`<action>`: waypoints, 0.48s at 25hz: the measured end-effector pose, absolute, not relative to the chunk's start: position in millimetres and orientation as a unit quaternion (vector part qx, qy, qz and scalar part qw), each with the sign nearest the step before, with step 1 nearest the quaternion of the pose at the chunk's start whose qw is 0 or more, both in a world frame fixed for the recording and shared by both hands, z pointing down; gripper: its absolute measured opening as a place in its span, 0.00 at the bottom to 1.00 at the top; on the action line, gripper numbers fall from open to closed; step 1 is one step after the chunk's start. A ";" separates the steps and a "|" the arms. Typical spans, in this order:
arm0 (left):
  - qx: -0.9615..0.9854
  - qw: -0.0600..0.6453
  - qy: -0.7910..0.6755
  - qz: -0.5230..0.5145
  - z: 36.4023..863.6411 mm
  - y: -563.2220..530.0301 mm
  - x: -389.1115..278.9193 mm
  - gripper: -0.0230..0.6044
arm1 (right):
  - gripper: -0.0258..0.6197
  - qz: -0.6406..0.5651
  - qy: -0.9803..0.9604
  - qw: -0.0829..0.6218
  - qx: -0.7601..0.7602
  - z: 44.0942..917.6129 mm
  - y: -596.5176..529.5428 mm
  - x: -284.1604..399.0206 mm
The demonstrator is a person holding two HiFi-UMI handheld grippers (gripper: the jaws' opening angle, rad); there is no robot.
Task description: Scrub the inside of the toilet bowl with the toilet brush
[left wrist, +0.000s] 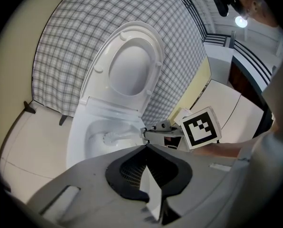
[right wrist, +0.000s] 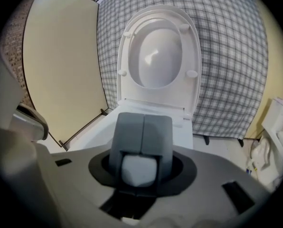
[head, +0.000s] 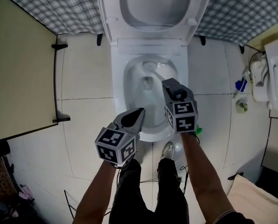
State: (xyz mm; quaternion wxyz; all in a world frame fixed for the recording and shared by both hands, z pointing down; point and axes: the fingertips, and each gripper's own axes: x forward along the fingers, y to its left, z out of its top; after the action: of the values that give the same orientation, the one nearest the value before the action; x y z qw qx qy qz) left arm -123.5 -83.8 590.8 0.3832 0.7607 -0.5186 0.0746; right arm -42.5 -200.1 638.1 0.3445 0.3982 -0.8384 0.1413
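While the right gripper (head: 170, 83) clamps the white toilet brush (head: 154, 72) by its handle, bristle head inside toilet bowl (head: 118, 80) at frame centre, left gripper (head: 141, 110) closed, empty, lower centre.

A white, blunt-ended plastic handle (right wrist: 139, 169) is clamped between the grey jaws of the right gripper (right wrist: 142, 123). Beyond, a white oval toilet lid (right wrist: 158, 56) is raised against grey checked cloth (right wrist: 227, 51), with a cream panel (right wrist: 61, 65) at left.
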 end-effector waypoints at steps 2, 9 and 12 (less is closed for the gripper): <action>0.762 0.385 -0.515 0.071 590.3 -81.9 -119.7 0.05 | 0.30 0.130 -0.831 0.356 0.407 636.9 -199.6 -33.8; 0.774 0.378 -0.504 0.066 584.1 -76.7 -118.6 0.05 | 0.30 0.127 -0.800 0.382 0.445 625.2 -191.8 -13.4; 0.778 0.376 -0.499 0.066 580.4 -70.3 -118.0 0.05 | 0.30 0.131 -0.783 0.396 0.461 623.8 -185.4 -6.6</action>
State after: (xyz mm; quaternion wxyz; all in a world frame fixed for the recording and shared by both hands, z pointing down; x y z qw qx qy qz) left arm -118.0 -70.3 580.4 0.3759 0.7781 -0.4989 0.0658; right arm -6.6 -185.4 623.8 0.3962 0.4608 -0.7834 0.1305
